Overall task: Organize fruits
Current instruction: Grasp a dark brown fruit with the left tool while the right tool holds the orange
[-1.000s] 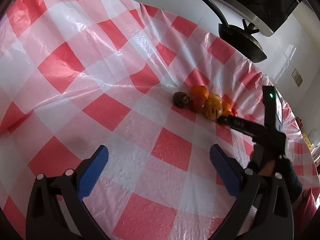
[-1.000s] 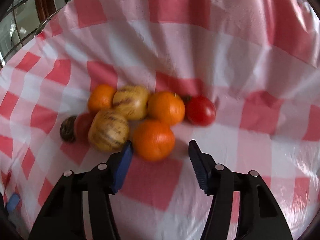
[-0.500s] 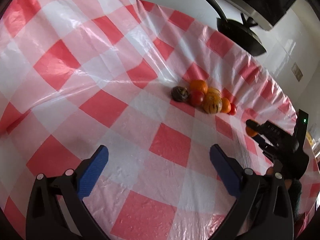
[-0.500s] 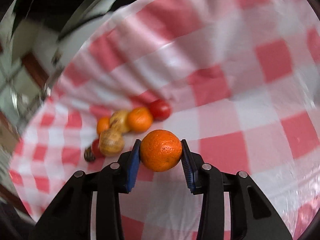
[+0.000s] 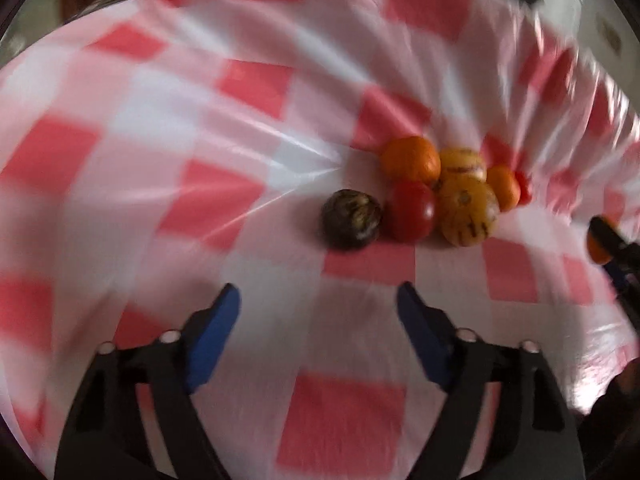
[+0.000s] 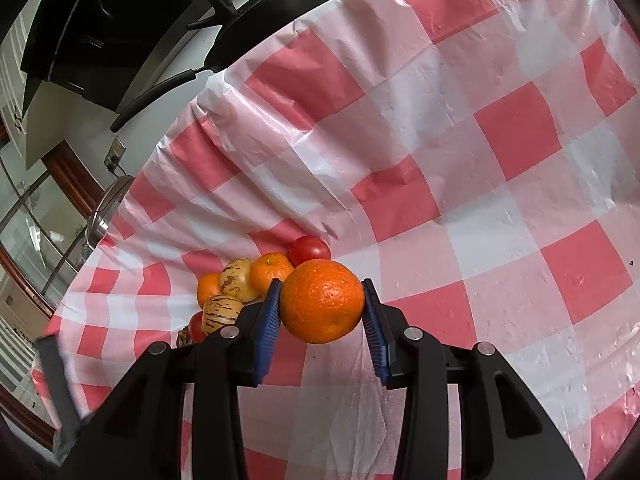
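My right gripper (image 6: 322, 314) is shut on an orange (image 6: 322, 307) and holds it above the checked cloth. Behind it lies the fruit pile: a red tomato (image 6: 310, 250), an orange (image 6: 271, 272), two yellow striped melons (image 6: 236, 284) and a small orange (image 6: 209, 289). In the blurred left wrist view my left gripper (image 5: 318, 308) is open and empty, just short of a dark round fruit (image 5: 352, 218), a red tomato (image 5: 414, 210), a striped melon (image 5: 468, 212) and an orange (image 5: 410, 159). The right gripper with its orange (image 5: 596, 250) shows at the right edge.
A red and white checked plastic cloth (image 6: 500, 160) covers the table. A black pan (image 6: 256, 12) stands beyond the cloth's far edge, with a metal pot (image 6: 106, 208) to the left of it.
My right gripper has lifted the orange farther away from the pile. My left gripper has moved in close to the pile, and its view is now blurred.
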A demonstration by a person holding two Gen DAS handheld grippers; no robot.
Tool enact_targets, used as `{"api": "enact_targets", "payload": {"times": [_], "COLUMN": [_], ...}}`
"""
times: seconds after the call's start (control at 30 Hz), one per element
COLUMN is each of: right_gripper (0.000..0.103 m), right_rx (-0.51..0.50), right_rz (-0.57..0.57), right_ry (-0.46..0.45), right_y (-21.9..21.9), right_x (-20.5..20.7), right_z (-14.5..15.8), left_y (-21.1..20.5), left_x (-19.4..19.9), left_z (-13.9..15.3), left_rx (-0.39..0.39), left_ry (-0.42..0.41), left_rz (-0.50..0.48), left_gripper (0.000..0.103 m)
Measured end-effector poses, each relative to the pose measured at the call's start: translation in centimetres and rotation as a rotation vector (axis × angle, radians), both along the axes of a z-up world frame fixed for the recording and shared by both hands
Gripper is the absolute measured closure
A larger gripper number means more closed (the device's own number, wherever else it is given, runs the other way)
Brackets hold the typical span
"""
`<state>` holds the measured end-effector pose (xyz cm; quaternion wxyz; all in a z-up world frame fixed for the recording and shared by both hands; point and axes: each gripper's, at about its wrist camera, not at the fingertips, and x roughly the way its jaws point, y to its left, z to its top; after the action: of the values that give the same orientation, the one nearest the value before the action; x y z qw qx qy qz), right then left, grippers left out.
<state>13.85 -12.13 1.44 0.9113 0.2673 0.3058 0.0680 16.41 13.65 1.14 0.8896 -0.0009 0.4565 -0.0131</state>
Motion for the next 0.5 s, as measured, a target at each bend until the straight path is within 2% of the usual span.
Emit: {"api": "enact_targets", "payload": {"times": [0.07,0.17,0.23,0.27,0.3,0.43,0.5], "right_gripper": [0.064,0.064,0.064,0.064,0.064,0.064,0.064], "right_rx": [-0.003,-0.004,-0.006,-0.005,-0.004,-0.003,-0.002], "right_rz": [0.000,0.000,0.005,0.003,0.003,0.000,0.000], "right_ry": [0.001,0.002,0.005,0.005,0.004,0.004,0.003], "right_y": [0.0,0.1,0.1,0.1,0.1,0.1,0.0], "right_x": [0.1,0.2,0.3,0.3,0.2,0.2,0.1], "right_z": [0.0,-0.1,-0.1,-0.1,-0.1,-0.1,-0.1], "left_y": [-0.8,-1.2,-1.4,-1.4,-1.4,-2.0,-1.7], "left_x": [1.3,3.0,3.8,4.2,4.2,2.1,-0.6], "left_z": [0.0,0.2,0.1,0.2,0.2,0.3,1.0], "left_rx": [0.070,0.094,0.070,0.046,0.033,0.082,0.032], "left_ry": [-0.009,-0.011,-0.017,-0.017,-0.014,-0.057,-0.103], "left_rz": [-0.059,-0.108,-0.146,-0.165,-0.175,-0.161,-0.133], "left_gripper": [0.032,0.036,0.051,0.055,0.064,0.064,0.064]}}
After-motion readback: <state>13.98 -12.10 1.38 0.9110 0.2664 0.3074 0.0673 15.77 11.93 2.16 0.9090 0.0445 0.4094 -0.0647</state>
